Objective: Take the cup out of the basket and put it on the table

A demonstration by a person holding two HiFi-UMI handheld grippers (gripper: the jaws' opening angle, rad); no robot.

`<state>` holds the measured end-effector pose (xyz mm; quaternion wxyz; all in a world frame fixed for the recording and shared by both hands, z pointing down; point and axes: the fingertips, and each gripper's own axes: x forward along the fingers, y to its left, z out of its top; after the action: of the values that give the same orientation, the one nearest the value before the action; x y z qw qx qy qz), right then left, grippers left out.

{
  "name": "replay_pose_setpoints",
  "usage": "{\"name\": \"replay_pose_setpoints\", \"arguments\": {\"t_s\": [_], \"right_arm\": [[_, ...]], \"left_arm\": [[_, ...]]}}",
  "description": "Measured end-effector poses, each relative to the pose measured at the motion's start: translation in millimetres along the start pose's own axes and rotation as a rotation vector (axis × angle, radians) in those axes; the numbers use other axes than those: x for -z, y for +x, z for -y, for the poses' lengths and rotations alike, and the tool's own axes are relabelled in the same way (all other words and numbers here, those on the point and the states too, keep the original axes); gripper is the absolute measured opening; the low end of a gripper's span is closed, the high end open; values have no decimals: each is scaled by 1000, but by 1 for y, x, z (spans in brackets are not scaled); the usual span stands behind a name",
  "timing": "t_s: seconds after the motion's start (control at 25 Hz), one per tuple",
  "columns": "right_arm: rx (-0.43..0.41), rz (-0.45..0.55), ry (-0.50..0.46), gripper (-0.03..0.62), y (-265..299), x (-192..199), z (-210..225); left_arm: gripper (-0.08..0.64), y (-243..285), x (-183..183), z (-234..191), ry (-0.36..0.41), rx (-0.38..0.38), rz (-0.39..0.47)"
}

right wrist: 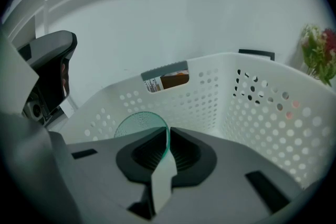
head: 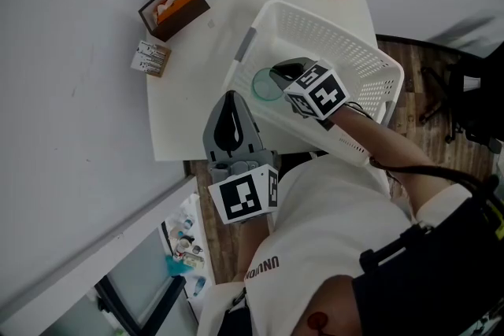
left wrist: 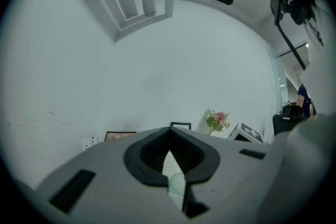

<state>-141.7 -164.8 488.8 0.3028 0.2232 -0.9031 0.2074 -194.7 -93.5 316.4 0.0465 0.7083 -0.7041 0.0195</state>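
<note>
Right tongs (right wrist: 168,132) are down in the basket (right wrist: 262,118), pinching the green cup (right wrist: 139,124) by its rim. Left tongs (left wrist: 169,139) are closed, empty.

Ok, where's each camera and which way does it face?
Head view: on the person's head, steeply down at table and basket; forearm, torso show.
Left gripper view: on the left gripper, facing the wall; shut jaws show.
Right gripper view: on the right gripper, inside the basket; jaws shut on the cup.
Shared: both gripper views show the flowers.
</note>
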Motion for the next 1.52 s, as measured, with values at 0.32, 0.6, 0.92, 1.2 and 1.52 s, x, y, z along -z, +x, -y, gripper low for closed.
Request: {"name": "replay_pose_setpoints", "arguments": {"t_s": [0.32,0.6,0.92,1.2,1.52], "right_arm": [[-14,57,32,37,-18,-9,2],[-11,97,53,37,-30,-10,4],[-16,146,74,37,-47,-15,7],[-41,194,96,37,-64,-22,6],[-58,231,108,37,-76,-21,1]], "left_arm": [[12,-1,-2,3,11,-18,-2],[12,-4,-2,7,16,-30,-1],[12,-7,-3,13,19,-42,-1],[12,-10,-5,21,25,-46,2],[12,-15,-6,28,30,-50,7]]}}
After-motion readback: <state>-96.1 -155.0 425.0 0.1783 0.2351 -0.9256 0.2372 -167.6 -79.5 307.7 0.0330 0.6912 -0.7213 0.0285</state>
